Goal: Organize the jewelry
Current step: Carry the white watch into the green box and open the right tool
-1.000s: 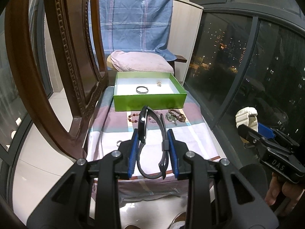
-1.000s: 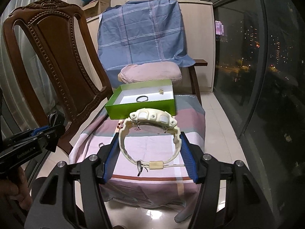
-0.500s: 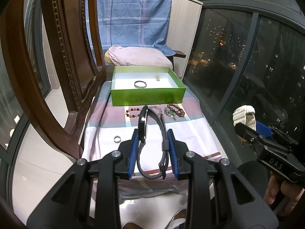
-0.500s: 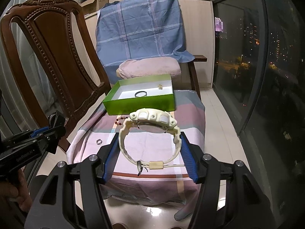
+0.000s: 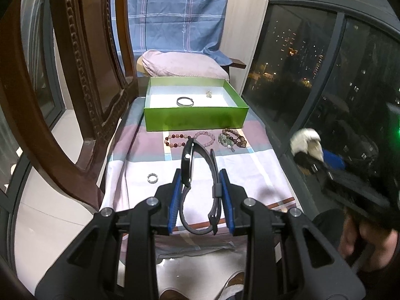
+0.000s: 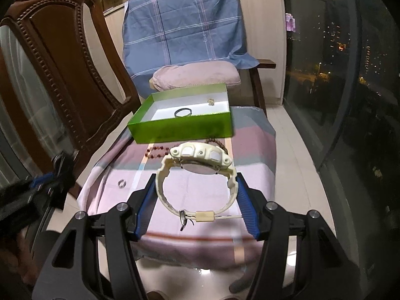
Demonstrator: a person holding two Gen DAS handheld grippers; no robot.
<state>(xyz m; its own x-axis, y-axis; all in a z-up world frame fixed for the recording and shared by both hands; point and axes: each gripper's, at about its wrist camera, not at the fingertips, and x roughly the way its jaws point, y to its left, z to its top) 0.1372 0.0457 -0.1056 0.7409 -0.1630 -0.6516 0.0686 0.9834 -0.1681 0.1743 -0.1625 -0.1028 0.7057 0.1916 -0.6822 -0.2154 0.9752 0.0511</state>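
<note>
The left gripper clamps a black watch upright between its 2 blue pads. The right gripper grips a cream watch by its strap, before the green box.

Black watch on edge, strap looped, pinched between blue pads. Cream watch upright, face toward the far side, strap buckled into a ring, clamped across its width. Green box open at the far end of the striped cloth, white inside, holding a dark bangle and a small pale trinket. Three bead bracelets just before the box's near wall. Small silver ring nearer, to the left.
</note>
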